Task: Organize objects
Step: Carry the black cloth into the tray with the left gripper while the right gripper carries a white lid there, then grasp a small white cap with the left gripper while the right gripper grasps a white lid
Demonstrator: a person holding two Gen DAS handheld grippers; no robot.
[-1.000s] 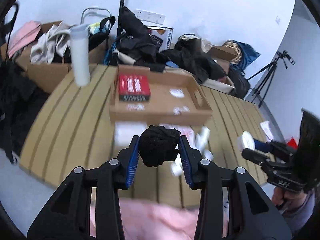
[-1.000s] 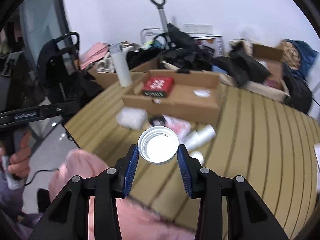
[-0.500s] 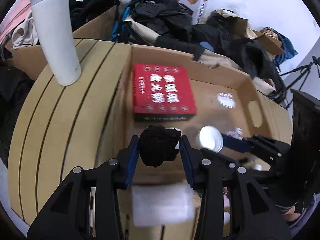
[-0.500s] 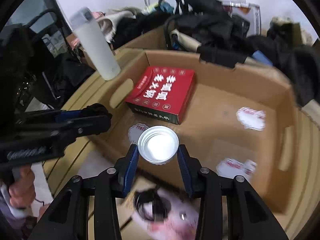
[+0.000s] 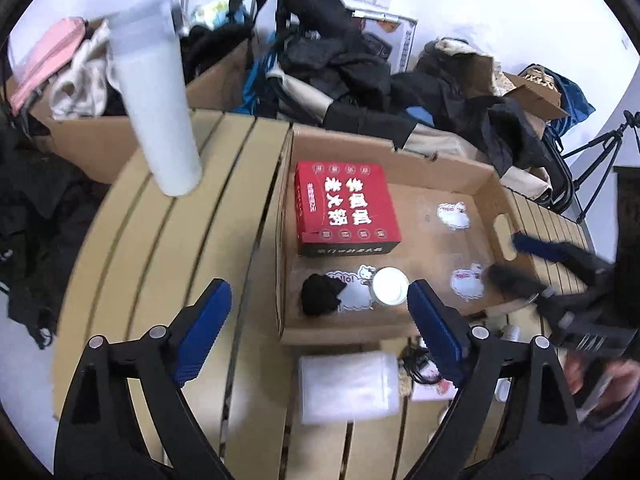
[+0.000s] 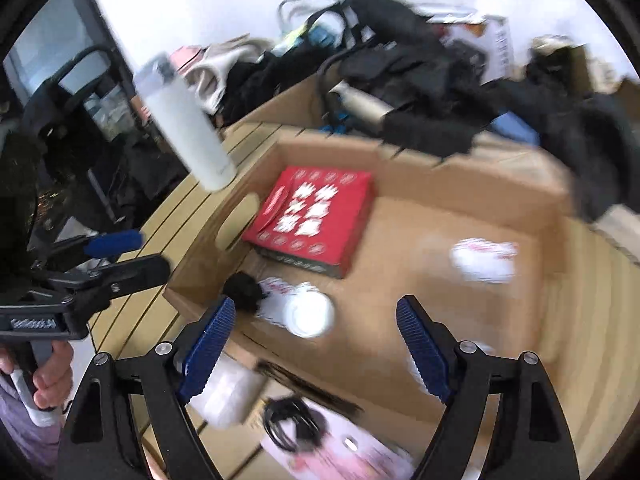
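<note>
Slatted wooden table (image 5: 168, 240), carrying 1 shallow cardboard tray (image 5: 400, 152) toward its far edge. Tray contents: 1 red box (image 5: 344, 204) with white characters, lying flat in the far left corner; 1 black bundle (image 5: 320, 294) of fabric-like material, at the near left corner, apart from the red box; 1 white lid (image 5: 390, 286), just right of the black bundle along the near wall, rim side not clear because of blur. Several white stickers (image 5: 452, 214) are on the tray floor. Left gripper (image 5: 318, 330): fingers released, spread wide, holding nothing, above the near wall of the tray. Right gripper (image 6: 314, 346): fingers likewise spread apart and empty, over the tray's near wall with the white lid (image 6: 308, 314) and black bundle (image 6: 242, 286) showing between and just beyond them; the same gripper appears in the left wrist view at the tray's right wall. Outside the tray: 1 tall white bottle (image 5: 154, 108), upright near the table's far left edge; 1 translucent plastic jar (image 5: 348, 386) lying on its side by the near edge, just in front of the tray; 1 coiled black cable (image 6: 294, 424) on a pink packet beside it. Heaped dark clothing (image 5: 340, 68) and cardboard boxes lie beyond the table.
</note>
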